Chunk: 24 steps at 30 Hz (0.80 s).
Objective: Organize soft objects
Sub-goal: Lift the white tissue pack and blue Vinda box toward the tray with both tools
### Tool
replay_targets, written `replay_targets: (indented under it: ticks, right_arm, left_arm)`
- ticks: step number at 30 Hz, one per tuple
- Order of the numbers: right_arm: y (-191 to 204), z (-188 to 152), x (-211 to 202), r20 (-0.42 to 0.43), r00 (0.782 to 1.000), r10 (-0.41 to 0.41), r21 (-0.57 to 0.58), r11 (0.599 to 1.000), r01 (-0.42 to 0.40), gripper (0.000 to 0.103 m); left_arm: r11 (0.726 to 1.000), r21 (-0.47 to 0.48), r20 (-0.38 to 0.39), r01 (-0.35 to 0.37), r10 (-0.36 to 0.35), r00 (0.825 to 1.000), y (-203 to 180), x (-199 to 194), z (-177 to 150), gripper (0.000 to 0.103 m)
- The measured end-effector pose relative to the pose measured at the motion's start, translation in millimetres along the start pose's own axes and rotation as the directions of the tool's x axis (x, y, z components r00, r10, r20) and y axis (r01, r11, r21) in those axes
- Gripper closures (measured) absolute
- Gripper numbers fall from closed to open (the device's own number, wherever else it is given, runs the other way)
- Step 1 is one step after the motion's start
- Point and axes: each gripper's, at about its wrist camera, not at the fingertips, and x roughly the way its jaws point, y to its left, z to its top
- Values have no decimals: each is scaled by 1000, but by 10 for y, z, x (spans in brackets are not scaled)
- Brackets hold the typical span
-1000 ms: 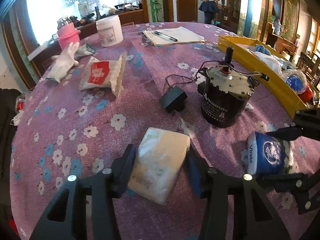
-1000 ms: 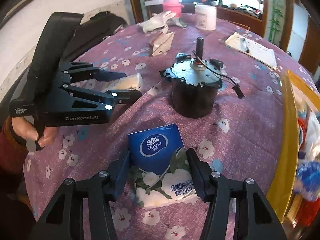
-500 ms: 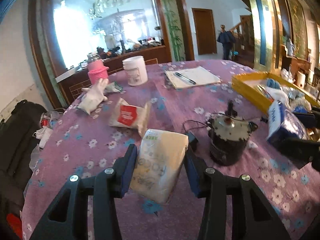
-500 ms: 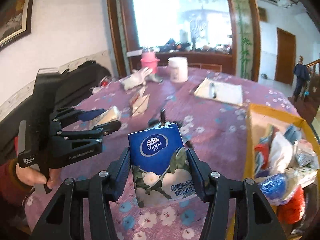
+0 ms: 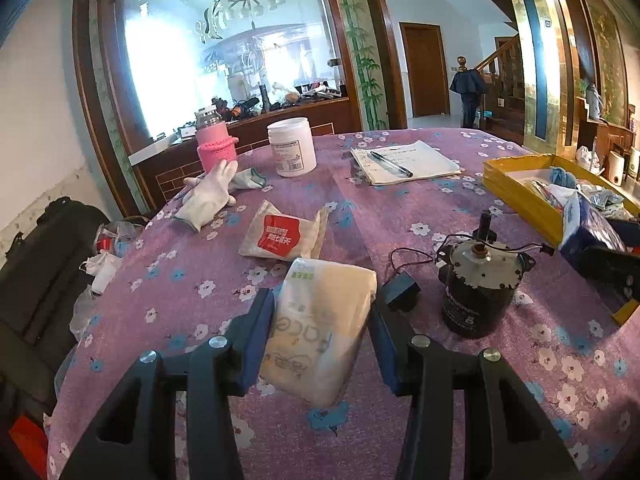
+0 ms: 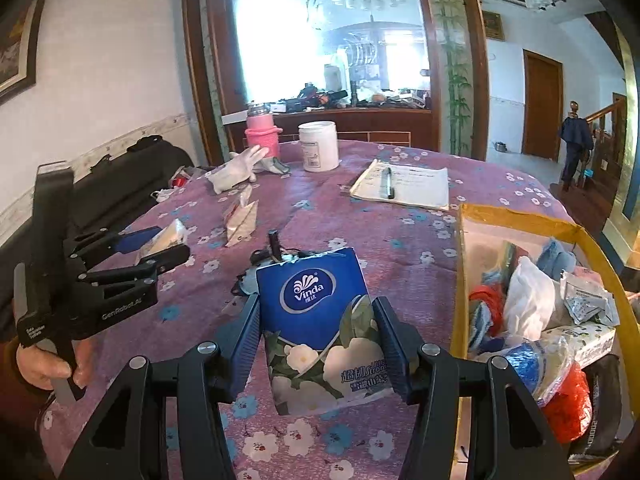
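Left gripper (image 5: 322, 328) is clamped on the cream tissue pack (image 5: 320, 328), pads on its 2 long sides; pack's long axis runs forward along the fingers, pack held off the purple tablecloth (image 5: 180, 292). In the right wrist view the same gripper (image 6: 160, 246) sits far left, well apart from the bin.

Centre: black motor (image 5: 478, 280) stands between the left gripper and the yellow bin (image 5: 516, 192), so left's path likely has to go over or around it.

Right gripper (image 6: 316, 338) is closed on the blue Vinda tissue pack (image 6: 320, 328), long axis also forward, slightly tilted. Yellow bin (image 6: 460, 264) lies just to its right, already holding bags and cloths.

Judgement: right is the nearer hand by far; its next move is a short shift rightward over the bin rim, then release. Left follows after.

Red-label packet (image 5: 284, 236) and white glove (image 5: 208, 196) remain on the table.
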Motion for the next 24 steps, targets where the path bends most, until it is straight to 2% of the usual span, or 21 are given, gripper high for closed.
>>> replay_targets:
  ticks: [14,18,20,24]
  right_arm:
    - [-374,70,-161,55,997,-56,112,992,49,44]
    - [-582,95,-243,73,992,-103,155,984,91,44]
    - [-777,100,-305,82,989,-124,212,972,104,44]
    - [-1187,88,-462,91,975,-204,310,936,166,44]
  left_arm:
    - [1000,6,21,-21,21,1000,-57,-57,31,57]
    - [999,-23,17,33,-33,999,-53,-143,151,57]
    - [998,-27,23,63,-62,998,-98,-195,220,57]
    - [986,-19,22,164,-163,986,-385,-279,416,57]
